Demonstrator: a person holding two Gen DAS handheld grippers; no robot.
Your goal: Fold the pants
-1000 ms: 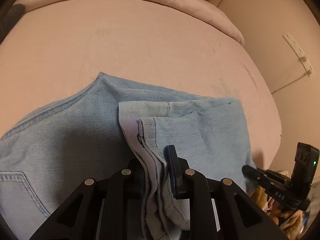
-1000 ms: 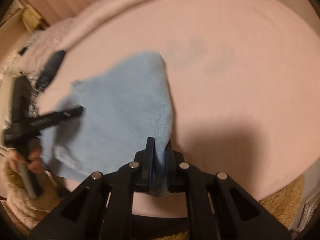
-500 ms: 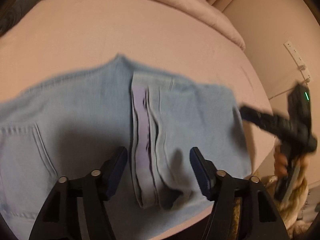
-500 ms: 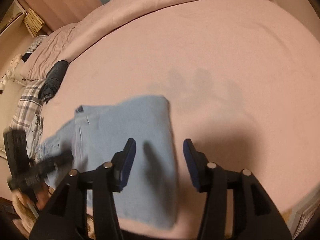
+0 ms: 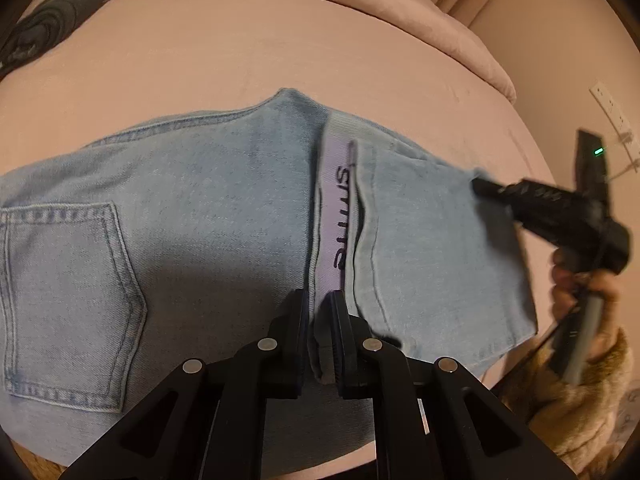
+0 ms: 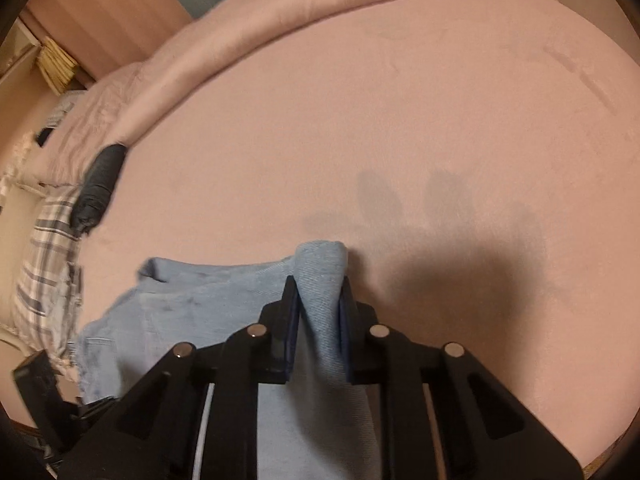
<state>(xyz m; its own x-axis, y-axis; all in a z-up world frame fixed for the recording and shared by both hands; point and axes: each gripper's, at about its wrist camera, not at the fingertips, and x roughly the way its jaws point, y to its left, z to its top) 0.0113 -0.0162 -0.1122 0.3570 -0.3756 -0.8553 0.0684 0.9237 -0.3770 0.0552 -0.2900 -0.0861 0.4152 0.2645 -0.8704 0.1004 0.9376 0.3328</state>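
Light blue jeans (image 5: pixel 180 208) lie folded on the pink bed (image 5: pixel 240 48), back pocket at the left and leg hems laid across the right half. My left gripper (image 5: pixel 320 300) is closing, and its pads pinch the near end of the turned-up hem with the lilac printed strip. In the right wrist view, my right gripper (image 6: pixel 318 284) is closing too and squeezes a raised fold of the jeans (image 6: pixel 200 292) at their right edge. The right gripper (image 5: pixel 552 208) also shows in the left wrist view, held by a hand (image 5: pixel 576 280) at the jeans' right side.
A rolled pink duvet (image 6: pixel 320 12) runs along the far side of the bed (image 6: pixel 400 100). A dark folded garment (image 6: pixel 100 184) and plaid fabric (image 6: pixel 44 248) lie at the left. A power strip (image 5: pixel 612 108) hangs on the wall at the right. The bed's near edge is close below the jeans.
Both grippers let go of the denim, opened wide and shifted across the jeans. They have closed again, the left on the hem's near end, the right on a fold at the edge.
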